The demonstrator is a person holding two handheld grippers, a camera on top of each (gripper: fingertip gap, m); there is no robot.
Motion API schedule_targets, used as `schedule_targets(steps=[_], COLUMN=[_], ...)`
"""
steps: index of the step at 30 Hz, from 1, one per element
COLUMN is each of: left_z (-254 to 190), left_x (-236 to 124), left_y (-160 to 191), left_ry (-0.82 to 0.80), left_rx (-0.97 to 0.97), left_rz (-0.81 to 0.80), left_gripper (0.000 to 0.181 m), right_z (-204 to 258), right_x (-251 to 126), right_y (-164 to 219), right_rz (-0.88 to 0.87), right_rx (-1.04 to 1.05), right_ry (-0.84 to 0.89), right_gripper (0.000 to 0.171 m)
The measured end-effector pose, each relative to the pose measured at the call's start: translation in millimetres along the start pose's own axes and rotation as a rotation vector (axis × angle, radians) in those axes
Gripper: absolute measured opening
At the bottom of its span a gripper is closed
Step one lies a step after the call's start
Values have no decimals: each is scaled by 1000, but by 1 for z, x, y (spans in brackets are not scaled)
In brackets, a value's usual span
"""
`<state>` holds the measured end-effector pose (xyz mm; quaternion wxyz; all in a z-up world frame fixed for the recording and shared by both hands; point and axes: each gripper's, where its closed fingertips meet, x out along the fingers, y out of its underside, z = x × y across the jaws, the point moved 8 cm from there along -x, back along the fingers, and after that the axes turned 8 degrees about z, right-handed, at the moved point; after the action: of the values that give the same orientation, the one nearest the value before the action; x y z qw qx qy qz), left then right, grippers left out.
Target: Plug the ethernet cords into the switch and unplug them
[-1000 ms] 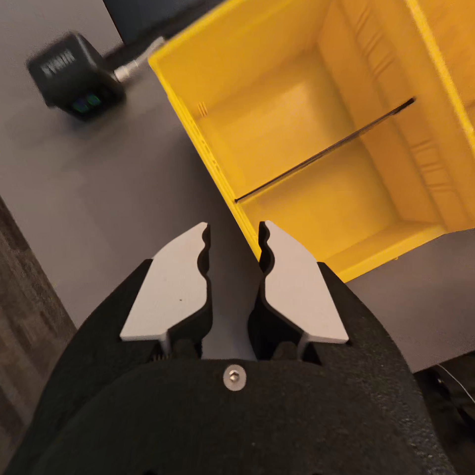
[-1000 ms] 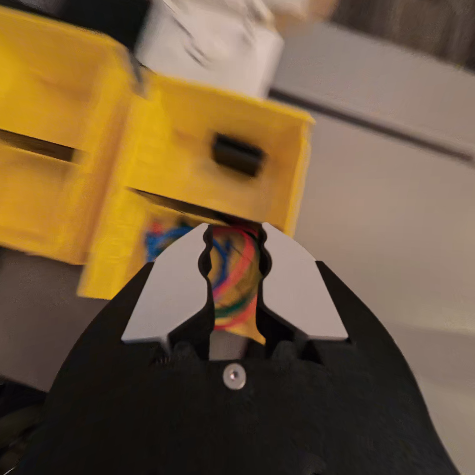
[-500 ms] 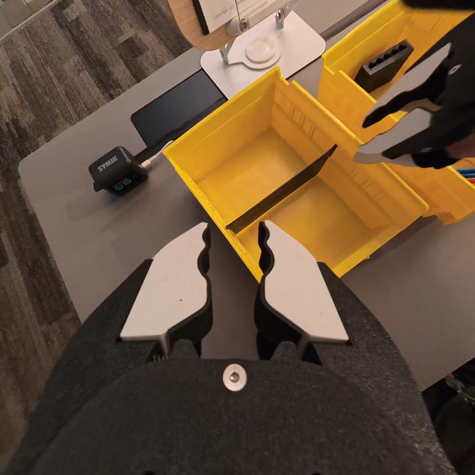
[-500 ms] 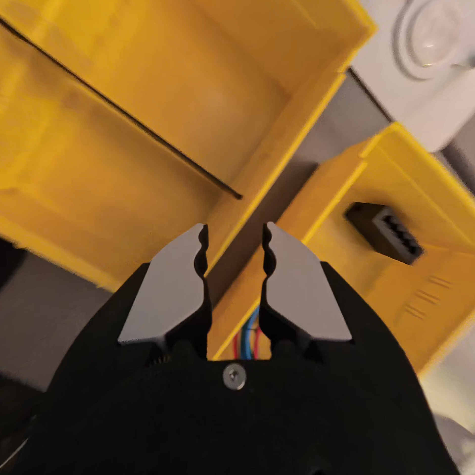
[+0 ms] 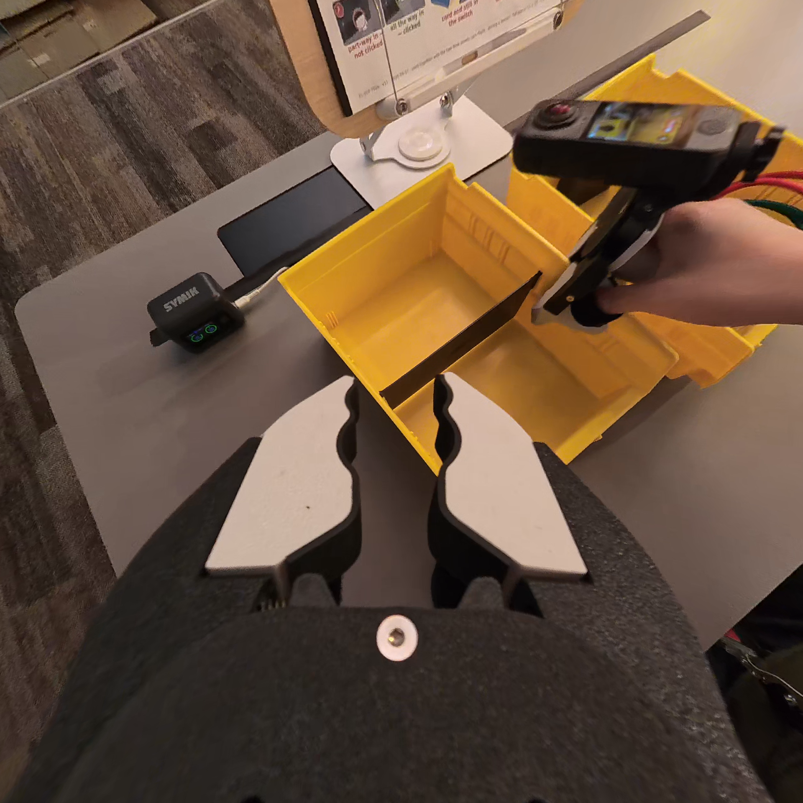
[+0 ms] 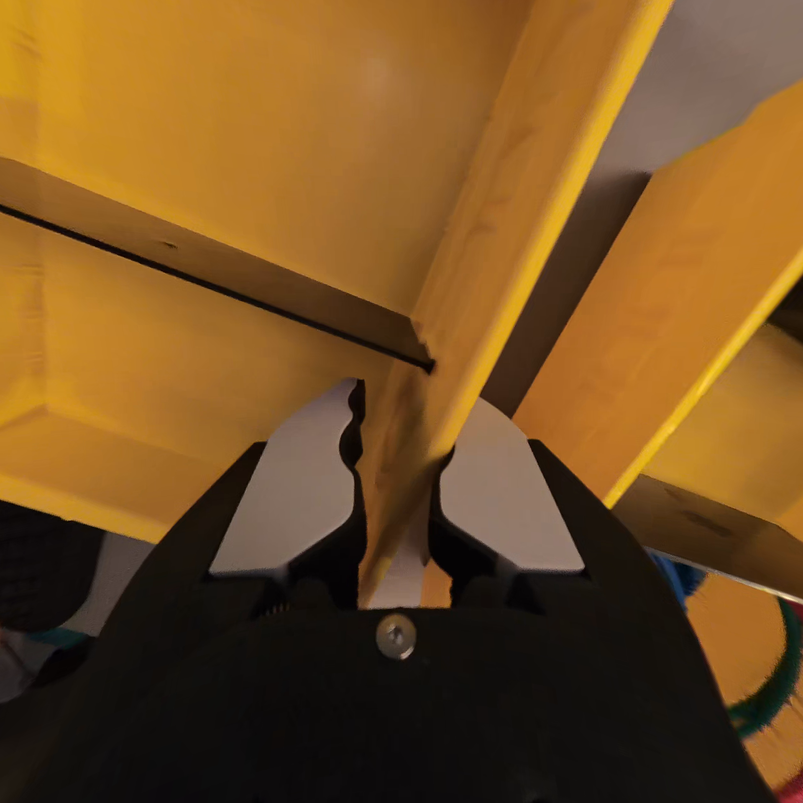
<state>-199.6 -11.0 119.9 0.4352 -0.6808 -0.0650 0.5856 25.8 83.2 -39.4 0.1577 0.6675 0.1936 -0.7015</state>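
my left gripper (image 5: 394, 391) spread, empty, above the counter (image 5: 182, 417) at the near yellow bin's (image 5: 434, 278) 7 o'clock corner, my right gripper (image 6: 406, 417) spread astride that bin's 3 o'clock wall, cords (image 5: 773, 191) in second bin (image 5: 704, 347) at 2 o'clock, switch not visible

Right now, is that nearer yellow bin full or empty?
Empty: both compartments of the nearer yellow bin show bare floor either side of its black divider.

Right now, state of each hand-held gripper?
Left hand-held gripper: open, empty, above the table's near edge.
Right hand-held gripper: fingers straddle the side wall of the divided yellow bin; clamped or not, cannot tell.
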Motion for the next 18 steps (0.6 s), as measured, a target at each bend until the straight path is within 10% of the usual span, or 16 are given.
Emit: schedule_targets(steps=[18], left_z=[-11], left_x=[-20], left_y=[-8], left_ry=[-27], left_rx=[2], left_rz=[-119], left_gripper=[34], right_z=[-20], right_x=[-55], right_y=[1], right_rz=[85], right_rx=[48], right_ry=[-225], right_gripper=[7])
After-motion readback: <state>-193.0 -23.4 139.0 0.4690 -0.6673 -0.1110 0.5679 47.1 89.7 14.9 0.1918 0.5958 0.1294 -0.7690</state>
